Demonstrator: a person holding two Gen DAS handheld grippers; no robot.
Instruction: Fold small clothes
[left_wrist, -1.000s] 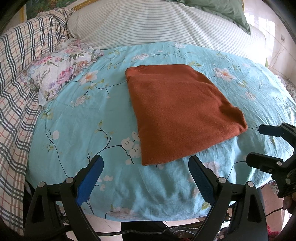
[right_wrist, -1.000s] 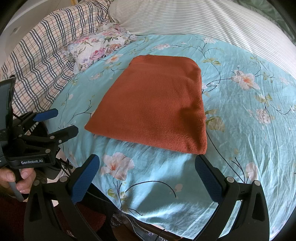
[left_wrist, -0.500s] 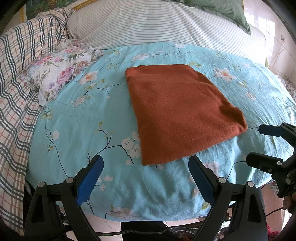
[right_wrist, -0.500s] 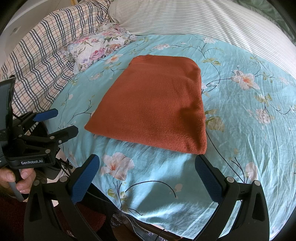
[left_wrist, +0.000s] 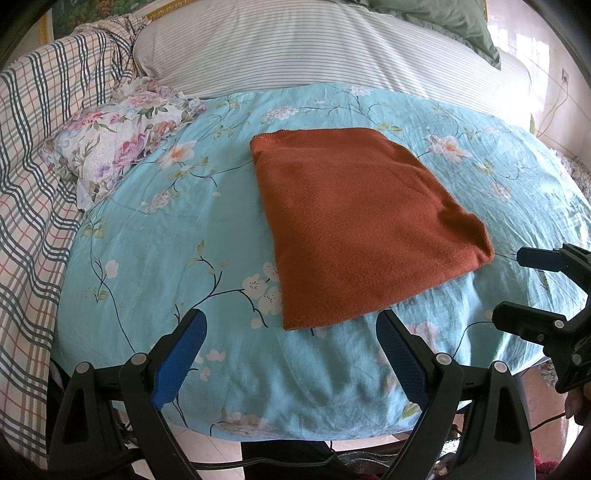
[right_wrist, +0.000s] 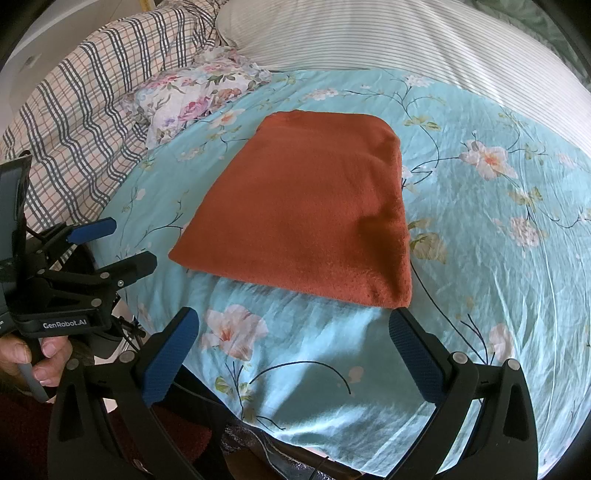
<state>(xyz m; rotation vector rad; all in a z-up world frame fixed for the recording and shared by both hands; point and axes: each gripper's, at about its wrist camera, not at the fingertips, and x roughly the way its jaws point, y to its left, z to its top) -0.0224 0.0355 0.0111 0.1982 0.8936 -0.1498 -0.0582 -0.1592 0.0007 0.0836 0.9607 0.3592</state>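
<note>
A bed fills both views, its turquoise flowered sheet (left_wrist: 155, 236) spread under your tools, with a striped pillow (left_wrist: 295, 48) far ahead, a checked blanket (left_wrist: 33, 155) off to the left and a small flowered cloth (left_wrist: 118, 144) bunched beside it. The rust-coloured garment (left_wrist: 354, 221) lies flat just ahead of both tools, already in a neat rectangle with a thick folded edge on its right side.

Your left gripper (left_wrist: 290, 345) has its jaws spread wide and holds nothing; the garment's near left corner sits just beyond its tips. Your right gripper (right_wrist: 293, 343) is likewise spread and empty, the near right corner just ahead of its right finger.

If another fold is wanted, take both near corners together, pinching every layer. Lift low, carry the near edge straight forward to meet the far edge, and let go only once the corners line up. Otherwise, it looks finished; leave it flat.
</note>
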